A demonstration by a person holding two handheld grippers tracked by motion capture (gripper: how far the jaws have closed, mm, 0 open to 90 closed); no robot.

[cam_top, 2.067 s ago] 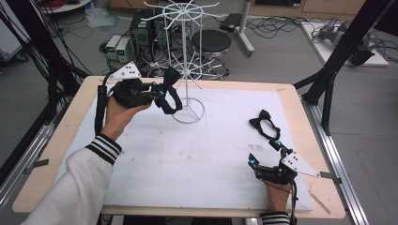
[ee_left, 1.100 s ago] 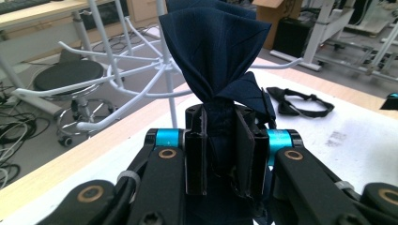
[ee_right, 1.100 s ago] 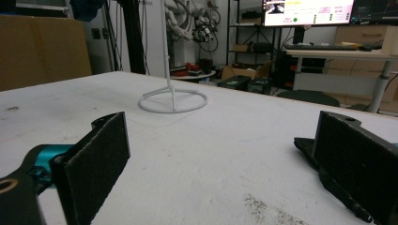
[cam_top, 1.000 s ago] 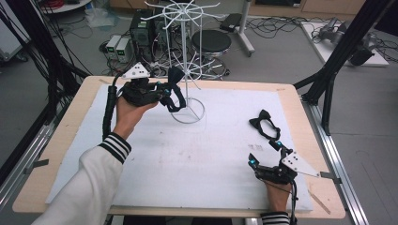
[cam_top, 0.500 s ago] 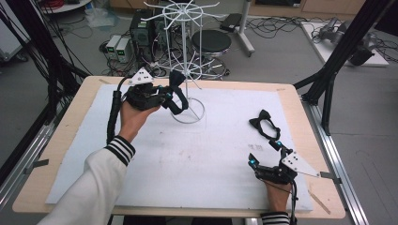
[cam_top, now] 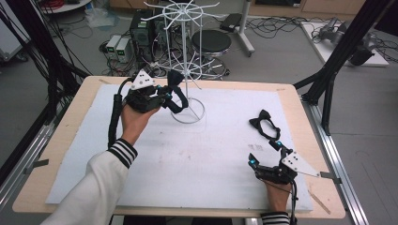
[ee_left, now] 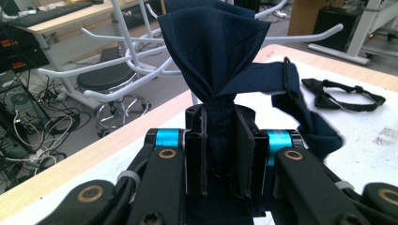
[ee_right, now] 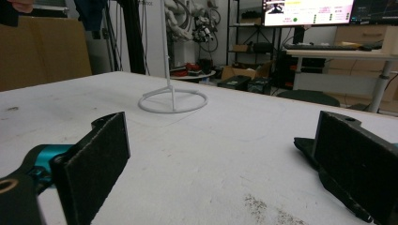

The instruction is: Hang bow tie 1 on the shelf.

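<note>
Left gripper (ee_left: 220,154) clamps the navy bow tie (ee_left: 220,56) at its knot, upper centre beside the white rack (cam_top: 184,61); soft, light, strap dangling. Right gripper (cam_top: 265,157) rests wide apart, lower right

Both grippers are black, with cyan-blue collars at the jaw pivots and brass-ringed screws along the linkage arms. The left gripper (cam_top: 162,96) and right gripper (cam_top: 265,152) each carry a grey three-cornered plate and a thick black cable. White sleeves (cam_top: 89,197) end in black-striped cuffs.
</note>
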